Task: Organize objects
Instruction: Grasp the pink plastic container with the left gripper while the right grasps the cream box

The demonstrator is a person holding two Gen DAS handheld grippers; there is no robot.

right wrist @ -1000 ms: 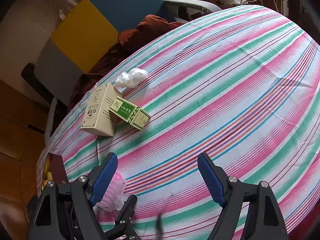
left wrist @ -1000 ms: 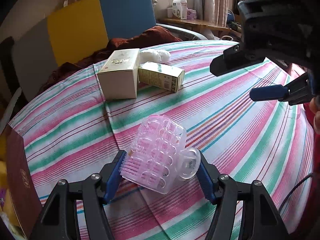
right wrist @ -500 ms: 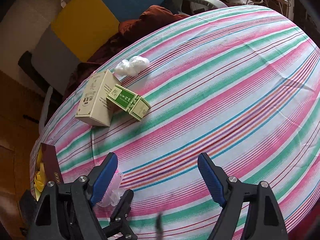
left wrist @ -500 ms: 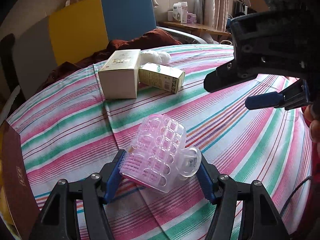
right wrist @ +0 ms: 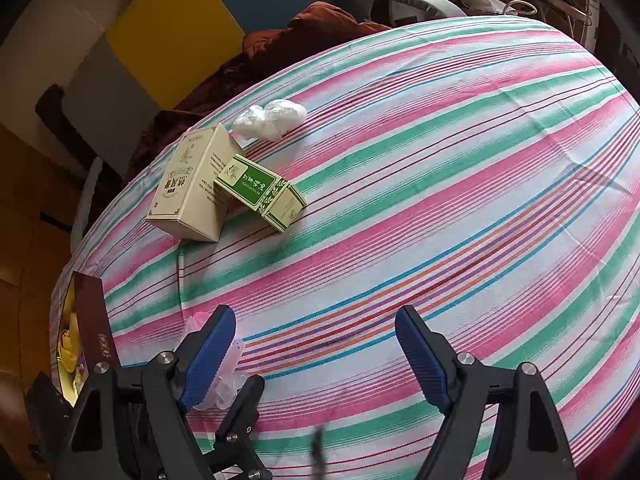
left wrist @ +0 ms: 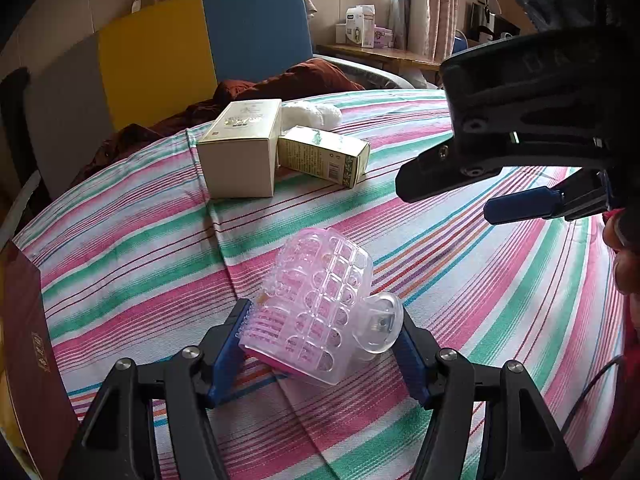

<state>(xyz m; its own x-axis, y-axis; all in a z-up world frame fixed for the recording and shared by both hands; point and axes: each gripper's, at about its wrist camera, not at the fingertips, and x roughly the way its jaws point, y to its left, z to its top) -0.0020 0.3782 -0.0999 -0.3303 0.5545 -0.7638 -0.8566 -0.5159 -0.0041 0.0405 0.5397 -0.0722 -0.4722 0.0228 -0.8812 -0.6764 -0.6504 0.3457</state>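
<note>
My left gripper point(left wrist: 322, 344) is shut on a clear pink plastic brush point(left wrist: 320, 312) and holds it low over the striped tablecloth point(left wrist: 460, 280). A bit of the brush shows in the right wrist view point(right wrist: 228, 364). My right gripper point(right wrist: 316, 356) is open and empty above the cloth; it also shows at the right of the left wrist view point(left wrist: 480, 192). A cream box point(left wrist: 240, 152) point(right wrist: 192, 188), a green and cream box point(left wrist: 324, 156) point(right wrist: 260, 192) and a white crumpled wad point(left wrist: 312, 114) point(right wrist: 270, 120) lie at the table's far side.
A dark red box point(left wrist: 28, 344) point(right wrist: 92, 316) sits at the table's left edge. A yellow, blue and grey sofa point(left wrist: 160, 60) with a brown cloth point(left wrist: 288, 80) stands behind the table. A shelf with cartons point(left wrist: 360, 28) is by the window.
My left gripper has drawn slightly nearer the boxes, still holding the brush. My right gripper has shifted left and lower over the table, still open.
</note>
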